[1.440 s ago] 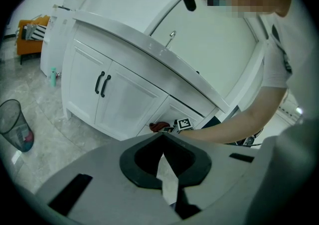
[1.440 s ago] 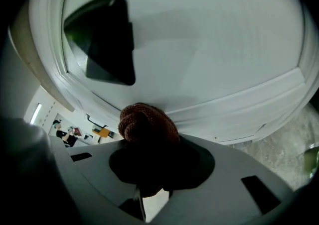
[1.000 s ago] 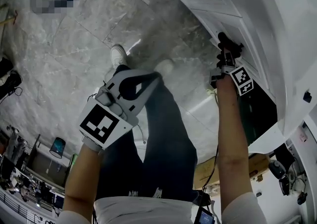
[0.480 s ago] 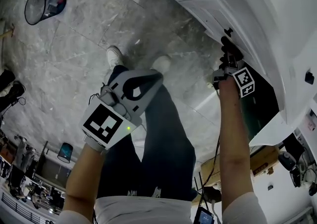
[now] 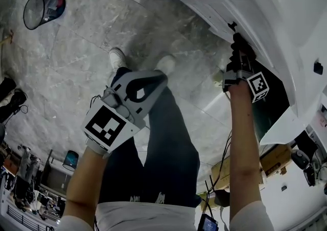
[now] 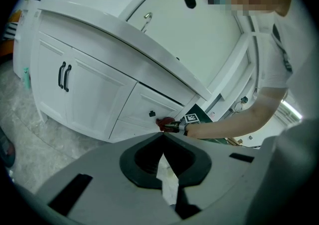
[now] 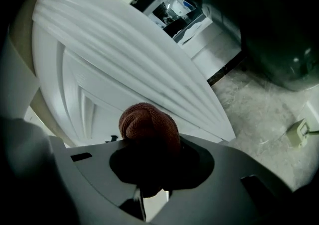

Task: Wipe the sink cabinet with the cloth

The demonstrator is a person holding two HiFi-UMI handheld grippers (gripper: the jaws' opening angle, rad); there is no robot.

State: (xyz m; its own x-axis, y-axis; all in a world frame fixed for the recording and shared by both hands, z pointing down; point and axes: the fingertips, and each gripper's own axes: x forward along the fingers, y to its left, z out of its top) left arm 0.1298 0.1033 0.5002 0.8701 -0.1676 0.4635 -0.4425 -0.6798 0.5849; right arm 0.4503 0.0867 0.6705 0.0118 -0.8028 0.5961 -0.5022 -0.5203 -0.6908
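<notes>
The white sink cabinet (image 5: 255,5) fills the upper right of the head view. My right gripper (image 5: 239,47) is shut on a reddish-brown cloth (image 7: 147,124), which is bunched between the jaws and pressed against a white drawer front (image 7: 124,55). The left gripper view shows that cloth (image 6: 163,121) just right of a small black knob (image 6: 152,114). My left gripper (image 5: 152,79) hangs over the person's legs, away from the cabinet, its jaws shut with nothing in them. In its own view the left gripper (image 6: 162,136) points at the cabinet front.
A cabinet door stands open to the right of the cloth, showing a dark interior (image 5: 268,107). Two doors with black handles (image 6: 64,76) are further left. A wire bin (image 5: 41,7) stands on the marble floor. The person's shoes (image 5: 120,59) are below the cabinet.
The right gripper has slid the cloth a little to the right along the drawer front. The head view has shifted, bringing the wire bin into sight. The left gripper has barely moved.
</notes>
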